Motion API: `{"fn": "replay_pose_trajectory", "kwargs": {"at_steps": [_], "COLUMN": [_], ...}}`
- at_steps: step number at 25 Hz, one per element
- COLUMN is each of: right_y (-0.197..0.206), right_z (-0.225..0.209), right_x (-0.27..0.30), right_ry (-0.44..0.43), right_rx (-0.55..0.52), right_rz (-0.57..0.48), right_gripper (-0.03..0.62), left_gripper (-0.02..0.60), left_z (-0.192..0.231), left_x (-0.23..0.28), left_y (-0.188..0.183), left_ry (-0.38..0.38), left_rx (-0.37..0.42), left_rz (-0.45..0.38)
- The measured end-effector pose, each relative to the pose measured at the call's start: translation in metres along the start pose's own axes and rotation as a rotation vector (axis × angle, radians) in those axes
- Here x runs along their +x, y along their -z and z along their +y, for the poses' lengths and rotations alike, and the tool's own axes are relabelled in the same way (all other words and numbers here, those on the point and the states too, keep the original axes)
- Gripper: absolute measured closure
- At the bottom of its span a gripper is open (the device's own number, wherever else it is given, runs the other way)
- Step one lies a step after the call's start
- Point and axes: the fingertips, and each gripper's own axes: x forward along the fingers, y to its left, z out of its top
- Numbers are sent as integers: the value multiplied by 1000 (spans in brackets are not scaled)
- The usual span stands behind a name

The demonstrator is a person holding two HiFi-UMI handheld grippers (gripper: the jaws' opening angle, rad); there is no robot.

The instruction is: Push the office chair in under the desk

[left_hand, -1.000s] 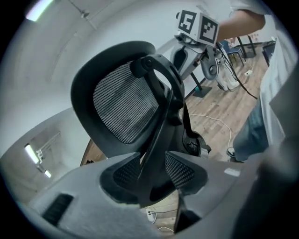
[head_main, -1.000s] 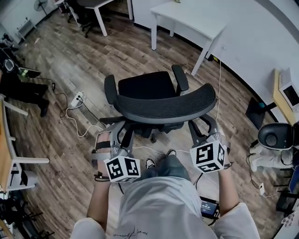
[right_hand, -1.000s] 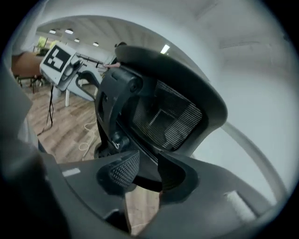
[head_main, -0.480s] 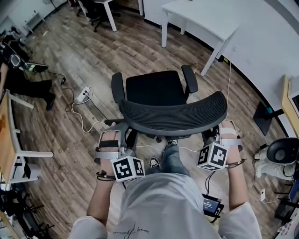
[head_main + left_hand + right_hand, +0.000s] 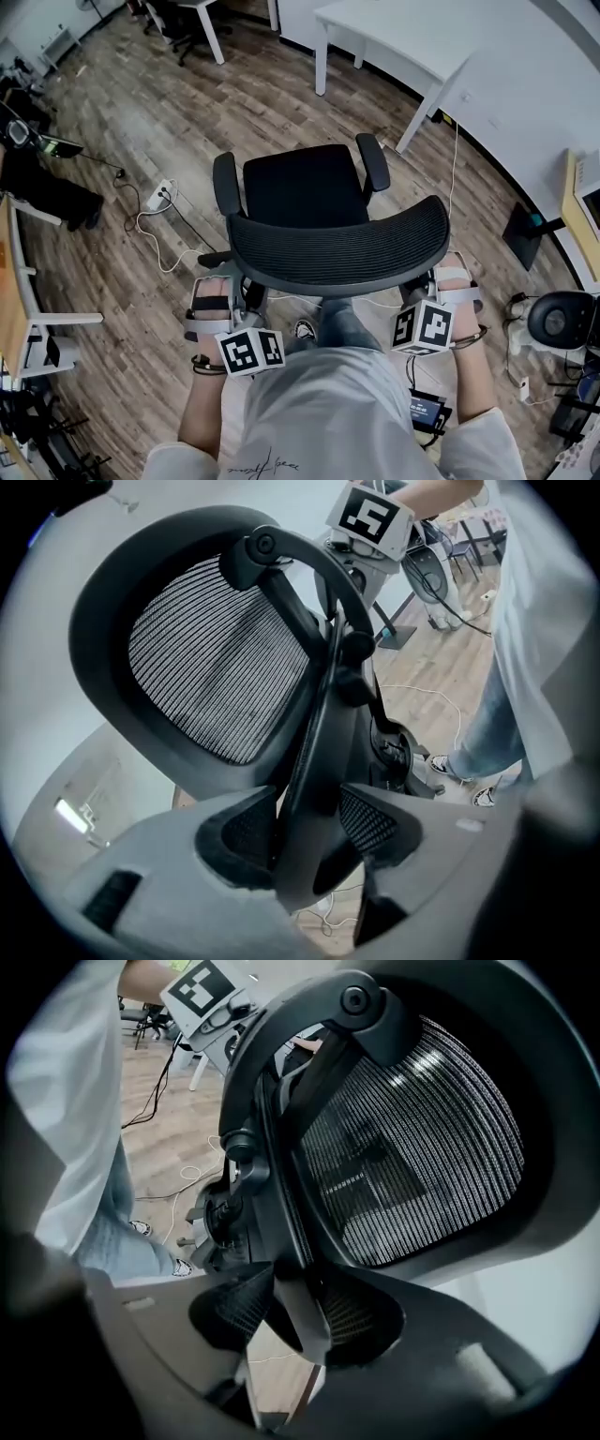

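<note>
Both jaws released, just been opening: your left gripper (image 5: pixel 309 825) and right gripper (image 5: pixel 292 1314) each straddle the office chair (image 5: pixel 309 187) behind its backrest. Chair sits at 12 o'clock, well apart from the counter (image 5: pixel 394 37) at 1 o'clock.

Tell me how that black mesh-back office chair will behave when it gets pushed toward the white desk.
The black mesh-back office chair should probably glide easily on the smooth wood-plank floor. Pushed high on its curved mesh backrest, it may swivel or lean rather than run straight. The white cable lying by its base might snag it.
</note>
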Motion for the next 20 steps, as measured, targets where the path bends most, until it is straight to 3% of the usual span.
{"fn": "replay_pose_trajectory", "kwargs": {"at_steps": [20], "right_y": [1], "right_z": [-63], "right_x": [73], "right_ry": [68], "right_rx": [31], "right_rz": [-17], "right_gripper": [418], "left_gripper": [365], "left_z": [61], "left_x": [92], "left_y": [-4], "left_ry": [-4], "left_rx": [-11], "left_rz": [33]}}
